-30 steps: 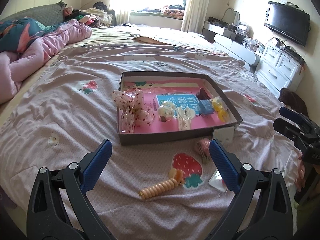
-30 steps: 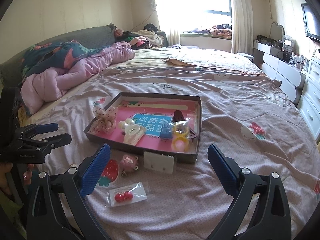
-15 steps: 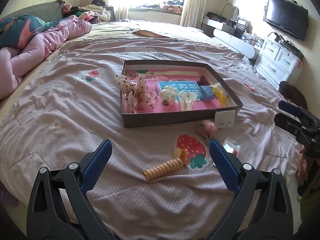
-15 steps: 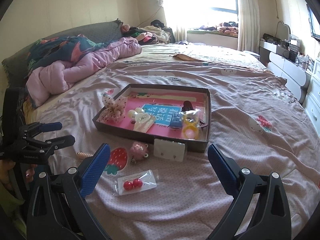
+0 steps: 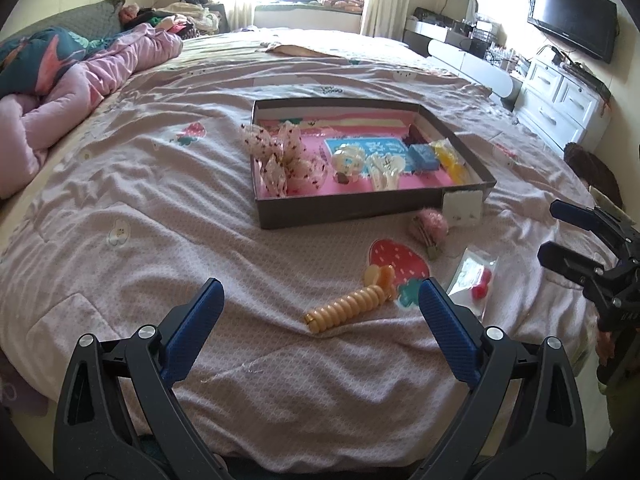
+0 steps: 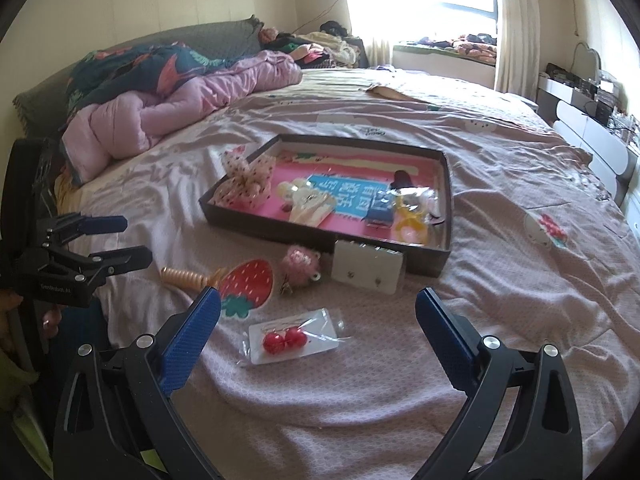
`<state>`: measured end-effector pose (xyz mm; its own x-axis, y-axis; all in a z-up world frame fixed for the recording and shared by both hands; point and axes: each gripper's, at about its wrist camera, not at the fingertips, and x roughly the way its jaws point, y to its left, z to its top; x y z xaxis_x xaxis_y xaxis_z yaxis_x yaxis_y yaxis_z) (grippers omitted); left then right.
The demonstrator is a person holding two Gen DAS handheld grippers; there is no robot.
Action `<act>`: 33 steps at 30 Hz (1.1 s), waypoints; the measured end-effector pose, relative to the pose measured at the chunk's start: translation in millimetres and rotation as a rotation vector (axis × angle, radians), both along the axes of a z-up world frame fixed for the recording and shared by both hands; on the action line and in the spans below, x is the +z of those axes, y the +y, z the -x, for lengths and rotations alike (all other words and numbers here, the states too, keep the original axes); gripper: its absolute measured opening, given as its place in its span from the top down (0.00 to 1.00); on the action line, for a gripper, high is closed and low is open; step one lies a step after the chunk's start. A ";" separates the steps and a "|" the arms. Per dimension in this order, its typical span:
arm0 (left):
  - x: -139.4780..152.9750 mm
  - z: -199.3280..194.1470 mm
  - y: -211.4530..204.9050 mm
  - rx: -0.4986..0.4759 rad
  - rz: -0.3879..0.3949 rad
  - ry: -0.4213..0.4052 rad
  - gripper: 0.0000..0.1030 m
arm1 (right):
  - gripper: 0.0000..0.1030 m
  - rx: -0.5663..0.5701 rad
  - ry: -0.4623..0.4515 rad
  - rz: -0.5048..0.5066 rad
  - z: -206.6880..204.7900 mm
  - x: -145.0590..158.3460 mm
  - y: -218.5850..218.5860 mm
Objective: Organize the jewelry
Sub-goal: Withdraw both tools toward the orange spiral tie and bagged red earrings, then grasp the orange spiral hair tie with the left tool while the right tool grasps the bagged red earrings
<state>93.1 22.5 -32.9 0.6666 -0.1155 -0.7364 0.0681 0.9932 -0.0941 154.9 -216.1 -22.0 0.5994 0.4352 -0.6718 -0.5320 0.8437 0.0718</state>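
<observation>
A shallow dark box [image 5: 360, 210] [image 6: 447, 200] with a pink floor lies on the bed and holds a dotted bow [image 5: 280, 158], clips and small items. In front of it lie a peach spiral hair tie [image 5: 348, 306] [image 6: 184, 276], a pink fuzzy clip [image 5: 430, 224] [image 6: 300, 264], a white earring card [image 5: 462, 208] [image 6: 368, 266] leaning on the box, and a clear packet of red cherry earrings [image 5: 476, 280] [image 6: 288, 338]. My left gripper [image 5: 320, 332] [image 6: 120, 240] is open and empty over the hair tie. My right gripper [image 6: 318, 336] [image 5: 556, 228] is open and empty over the cherry packet.
The bedspread [image 5: 140, 200] is wrinkled, with strawberry prints. A pink quilt [image 6: 180, 108] is piled at the far left. White drawers [image 5: 560, 100] and a TV [image 5: 572, 12] stand along the right wall.
Both grippers have drawn back from the box toward the bed's near edge and stayed open. The loose items now lie further out ahead of the fingers.
</observation>
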 end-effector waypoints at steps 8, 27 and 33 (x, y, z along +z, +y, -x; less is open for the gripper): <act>-21.3 -12.2 3.3 -0.002 0.010 0.091 0.13 | 0.08 0.035 0.050 0.034 -2.4 -26.7 15.8; -54.7 -46.1 -27.7 -0.141 -0.087 0.221 0.33 | 0.08 0.072 0.142 0.097 -24.9 -71.7 31.0; -54.9 -43.7 -36.8 -0.197 -0.104 0.217 0.62 | 0.08 0.081 0.142 0.101 -27.8 -75.9 35.7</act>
<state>136.8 -14.4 -87.7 0.4648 -0.1432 -0.8738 0.2498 0.9679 -0.0258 182.7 -180.4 -97.9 0.4611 0.4045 -0.7898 -0.5890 0.8053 0.0685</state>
